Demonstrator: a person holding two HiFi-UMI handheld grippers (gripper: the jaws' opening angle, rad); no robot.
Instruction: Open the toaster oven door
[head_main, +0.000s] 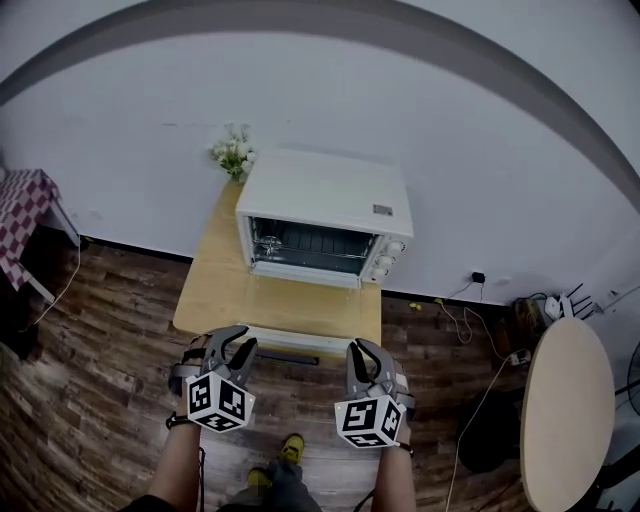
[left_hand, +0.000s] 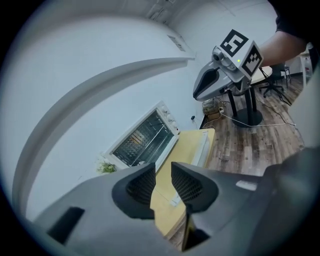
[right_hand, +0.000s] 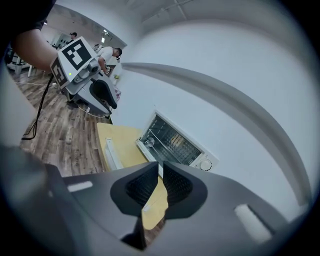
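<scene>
A white toaster oven (head_main: 325, 200) stands at the back of a small wooden table (head_main: 220, 290), against the wall. Its front (head_main: 310, 245) shows the wire rack inside, and a white strip runs along its bottom edge; I cannot tell how far the door is down. Both grippers hang in front of the table's near edge, well short of the oven. My left gripper (head_main: 238, 345) has a clear gap between its jaws and holds nothing (left_hand: 163, 172). The jaws of my right gripper (head_main: 365, 350) almost touch, with nothing between them (right_hand: 160, 170). The oven (left_hand: 145, 140) (right_hand: 175, 142) lies ahead in both gripper views.
A small bunch of flowers (head_main: 233, 153) sits at the table's back left corner. A white bar (head_main: 290, 340) runs along the table's near edge. A round table (head_main: 565, 400) stands at the right, cables (head_main: 470, 320) lie on the wooden floor, and a checked cloth (head_main: 20, 210) is at the left.
</scene>
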